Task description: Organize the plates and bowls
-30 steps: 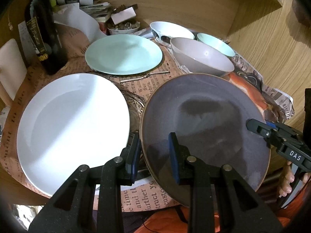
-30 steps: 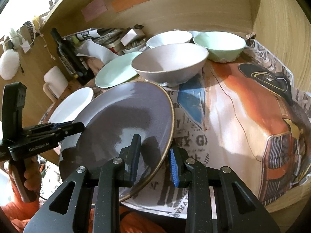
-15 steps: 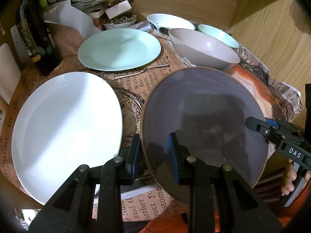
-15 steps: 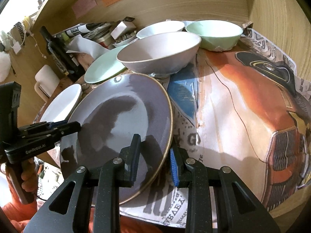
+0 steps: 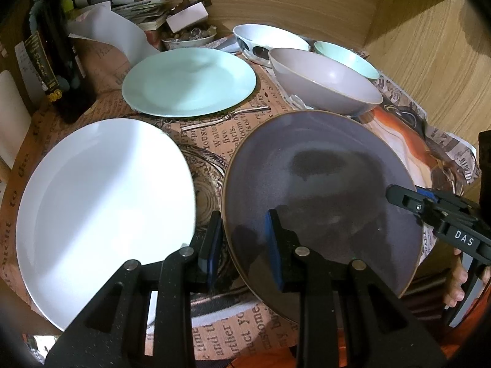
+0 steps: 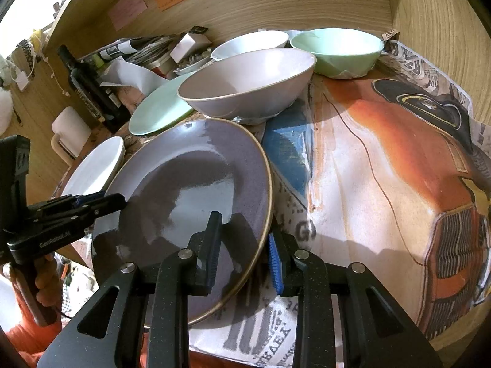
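- Newspaper-covered wooden surface (image 6: 353,165) carries the round grey glazed plate (image 5: 316,190), lower centre.
- Left hand-held gripper (image 5: 242,239) and right hand-held gripper (image 6: 242,245) each clamp its rim (opposite edges).
- Uneven lifting could let it slip onto the white plate (image 5: 101,202).

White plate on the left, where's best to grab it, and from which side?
Take the white plate by its near rim, coming in low from the person's side, one finger above, one below. It lies flat, so only the thin rim offers a hold, and the mint plate and bottle sit beyond its far edge. The left claw and right claw now hold the dark plate.
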A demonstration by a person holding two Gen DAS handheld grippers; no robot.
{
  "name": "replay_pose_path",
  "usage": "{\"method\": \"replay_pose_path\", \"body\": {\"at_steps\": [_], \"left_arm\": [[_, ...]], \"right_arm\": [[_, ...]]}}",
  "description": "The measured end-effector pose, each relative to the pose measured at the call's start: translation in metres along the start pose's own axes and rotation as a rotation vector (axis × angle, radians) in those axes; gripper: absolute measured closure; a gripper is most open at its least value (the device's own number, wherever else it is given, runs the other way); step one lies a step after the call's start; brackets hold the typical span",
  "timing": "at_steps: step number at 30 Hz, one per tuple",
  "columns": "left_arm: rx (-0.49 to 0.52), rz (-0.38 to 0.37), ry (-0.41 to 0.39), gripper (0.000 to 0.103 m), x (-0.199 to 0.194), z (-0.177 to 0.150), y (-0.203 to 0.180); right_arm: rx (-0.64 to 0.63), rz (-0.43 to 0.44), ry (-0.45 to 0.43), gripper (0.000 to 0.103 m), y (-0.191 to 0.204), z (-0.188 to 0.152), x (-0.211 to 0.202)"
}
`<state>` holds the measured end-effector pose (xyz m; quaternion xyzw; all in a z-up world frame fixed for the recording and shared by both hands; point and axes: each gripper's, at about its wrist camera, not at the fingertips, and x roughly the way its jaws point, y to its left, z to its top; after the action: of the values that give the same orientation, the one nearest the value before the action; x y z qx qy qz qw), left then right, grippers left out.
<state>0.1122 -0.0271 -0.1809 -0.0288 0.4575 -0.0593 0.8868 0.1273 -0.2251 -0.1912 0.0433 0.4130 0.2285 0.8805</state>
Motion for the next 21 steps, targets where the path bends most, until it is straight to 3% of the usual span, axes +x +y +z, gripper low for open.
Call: {"method": "replay_pose_path", "body": {"at_steps": [5,10,14,21], "left_arm": [[0.013,-0.008,-0.016,0.075,-0.004,-0.002,0.002],[0.057,0.032,-0.113,0.072,-0.03,0.001,-0.002],[0.044,0.042,-0.222,0.048,-0.061,0.006,0.006],[0.02,0.089,-0.352,0.026,-0.102,0.009,0.027]], "right_arm": [[-0.034,-0.07,-0.024,0.075,0.004,0.001,-0.005],[-0.066,-0.1,-0.149,0.061,0.013,0.011,-0.032],[-0.094,-0.091,-0.236,0.05,0.026,0.019,-0.051],[-0.153,-0.053,-0.325,0.027,0.06,0.034,-0.06]]}}
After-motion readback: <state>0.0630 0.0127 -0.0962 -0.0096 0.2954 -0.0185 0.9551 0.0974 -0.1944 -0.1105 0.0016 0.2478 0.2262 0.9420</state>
